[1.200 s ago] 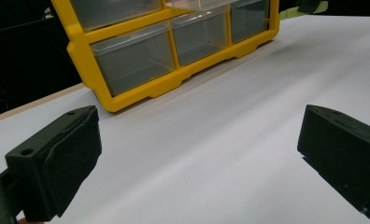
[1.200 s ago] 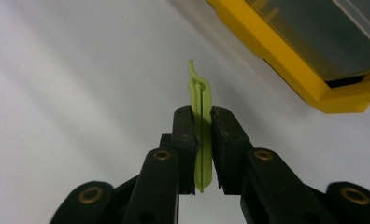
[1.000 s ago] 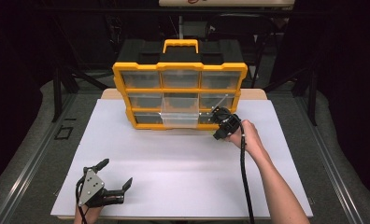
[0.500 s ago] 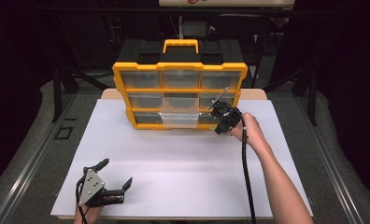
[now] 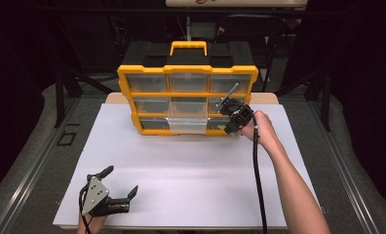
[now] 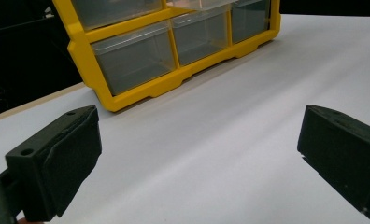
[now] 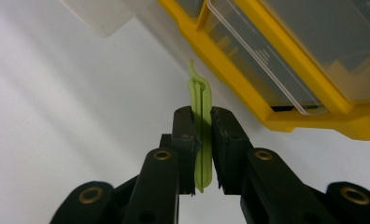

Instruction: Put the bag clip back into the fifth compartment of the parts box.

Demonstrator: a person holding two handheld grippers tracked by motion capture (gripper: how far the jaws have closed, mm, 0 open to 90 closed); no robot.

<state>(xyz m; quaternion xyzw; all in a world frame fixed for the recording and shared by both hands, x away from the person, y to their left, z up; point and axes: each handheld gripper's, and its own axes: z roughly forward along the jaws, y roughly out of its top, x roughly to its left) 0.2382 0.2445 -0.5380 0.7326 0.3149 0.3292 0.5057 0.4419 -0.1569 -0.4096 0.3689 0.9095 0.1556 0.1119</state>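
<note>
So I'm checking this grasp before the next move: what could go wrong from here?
1. The right gripper pinches the thin green piece edge-on near its lower end; it might pivot or slip out.
2. The piece hangs close to the organizer's yellow frame, and could snag on it.
3. The middle bottom drawer juts forward of the rest, beside the right gripper; a sideways sweep might knock it.

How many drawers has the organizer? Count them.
9: three rows of three in the organizer; one drawer in the middle column is pulled out, partly covering the one below.
</note>
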